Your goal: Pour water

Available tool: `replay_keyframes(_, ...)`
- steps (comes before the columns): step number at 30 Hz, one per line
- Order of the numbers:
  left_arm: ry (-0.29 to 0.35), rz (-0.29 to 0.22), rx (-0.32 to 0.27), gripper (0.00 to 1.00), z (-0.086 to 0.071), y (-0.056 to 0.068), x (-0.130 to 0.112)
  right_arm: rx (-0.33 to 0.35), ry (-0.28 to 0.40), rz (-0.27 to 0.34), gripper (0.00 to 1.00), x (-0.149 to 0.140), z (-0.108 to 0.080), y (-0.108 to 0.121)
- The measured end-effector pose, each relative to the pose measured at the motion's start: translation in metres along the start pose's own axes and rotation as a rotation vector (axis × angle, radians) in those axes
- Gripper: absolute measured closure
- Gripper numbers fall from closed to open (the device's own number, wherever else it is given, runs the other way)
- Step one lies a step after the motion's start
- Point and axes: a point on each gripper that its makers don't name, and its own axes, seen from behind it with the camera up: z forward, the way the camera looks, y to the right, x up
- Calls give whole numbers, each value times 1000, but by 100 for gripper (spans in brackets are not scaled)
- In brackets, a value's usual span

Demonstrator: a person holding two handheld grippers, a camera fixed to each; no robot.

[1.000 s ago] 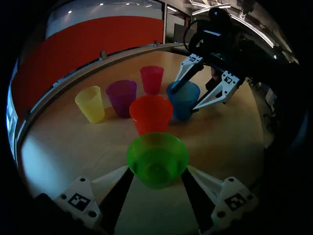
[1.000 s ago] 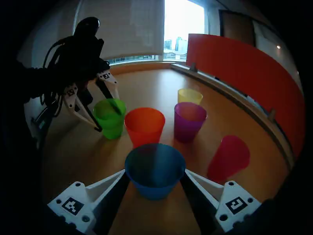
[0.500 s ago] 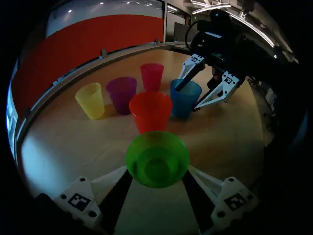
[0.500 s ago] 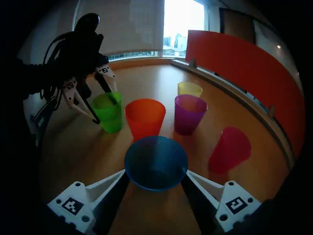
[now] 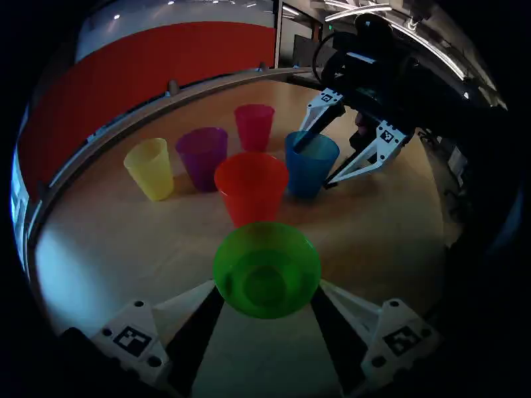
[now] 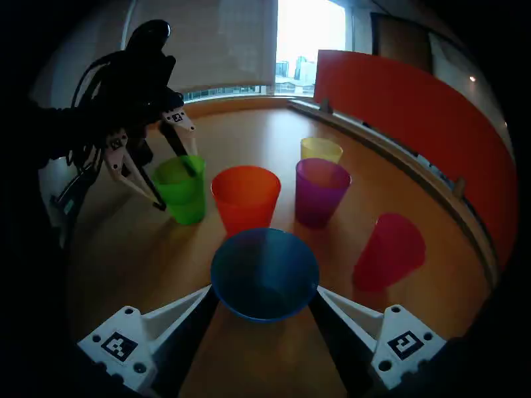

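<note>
My left gripper (image 5: 267,293) is shut on a green cup (image 5: 267,262), one finger at each side of it near the bottom of the left gripper view. Farther off there, my right gripper (image 5: 312,166) is shut on a blue cup (image 5: 309,169). In the right gripper view the blue cup (image 6: 264,268) sits between the right gripper's (image 6: 264,296) fingers, and the left gripper (image 6: 176,189) holds the green cup (image 6: 179,191) at the left. Both cups stand upright. I cannot tell whether either holds water.
An orange cup (image 5: 251,186), a purple cup (image 5: 202,156), a pink cup (image 5: 254,126) and a yellow cup (image 5: 149,166) stand on the wooden table (image 5: 378,225) between the grippers. A red panel (image 6: 411,99) runs along the table's far edge.
Both grippers keep their cups. The blue cup and right gripper have shifted slightly up and left in the left gripper view; the green cup likewise drifted up-left in the right gripper view.
</note>
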Motion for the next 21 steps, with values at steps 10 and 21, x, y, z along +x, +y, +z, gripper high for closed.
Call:
replay_keyframes(10,-13,-6,2,13,2,0,-2,-7,-2,-4,3,-2,-5,0)
replay_keyframes(21,-42,5,15,13,-2,-1,-12,-16,-5,5,2,-8,-8,-2)
